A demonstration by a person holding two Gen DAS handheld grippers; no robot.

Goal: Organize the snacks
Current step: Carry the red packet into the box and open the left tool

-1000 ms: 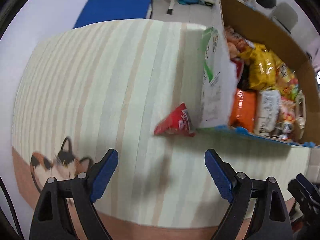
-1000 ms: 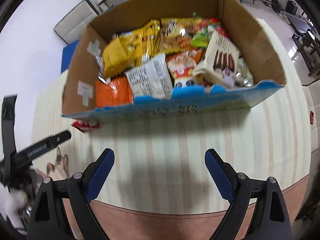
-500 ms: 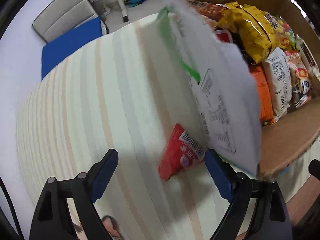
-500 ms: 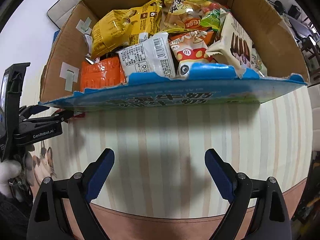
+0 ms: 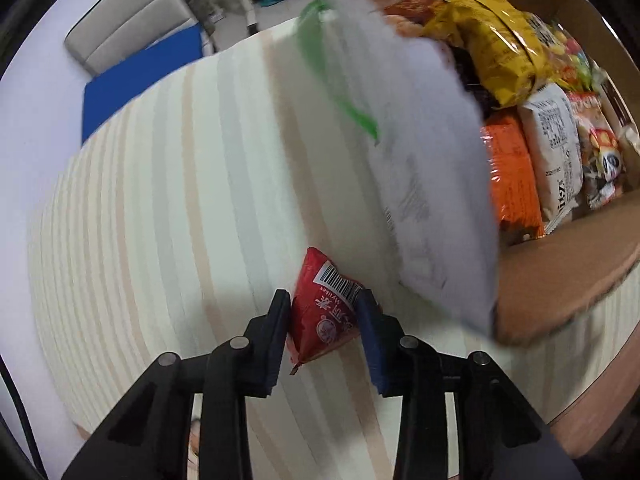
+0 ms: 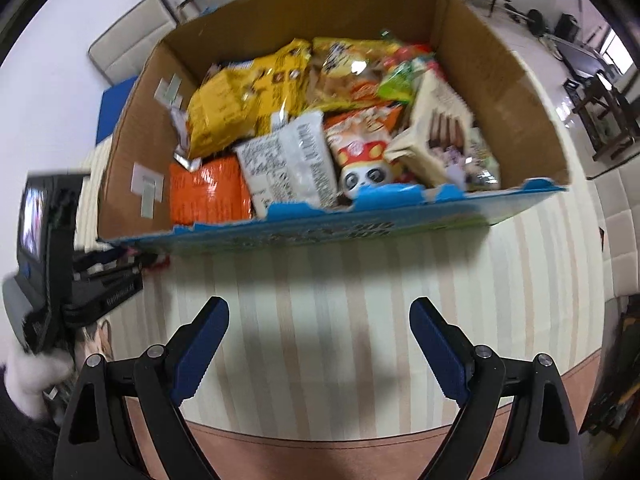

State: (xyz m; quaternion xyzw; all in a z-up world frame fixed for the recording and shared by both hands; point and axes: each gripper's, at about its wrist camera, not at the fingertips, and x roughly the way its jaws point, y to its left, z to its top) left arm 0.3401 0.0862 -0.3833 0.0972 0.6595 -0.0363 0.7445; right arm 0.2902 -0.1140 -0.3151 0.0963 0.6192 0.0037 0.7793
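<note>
A small red snack packet [image 5: 326, 312] with a barcode lies on the striped tablecloth beside the outer wall of the cardboard box [image 5: 432, 184]. My left gripper [image 5: 323, 300] is shut on the packet, one finger on each side. The box [image 6: 500, 76] holds several snack bags: yellow [image 6: 244, 96], orange [image 6: 208, 192], white [image 6: 288, 164] and a panda one [image 6: 360, 168]. My right gripper [image 6: 318, 312] is open and empty over the cloth in front of the box. The left gripper [image 6: 132, 268] shows at the box's left corner in the right wrist view.
The striped tablecloth [image 5: 160, 200] covers the table; its front edge [image 6: 320, 440] lies close below the right gripper. A blue pad [image 5: 140, 80] and a grey chair [image 5: 128, 20] stand beyond the table. Dark furniture [image 6: 600, 112] stands at the far right.
My left gripper has moved in on the red packet and closed on it; a second ago it was open and farther back. The right gripper stayed open in front of the box.
</note>
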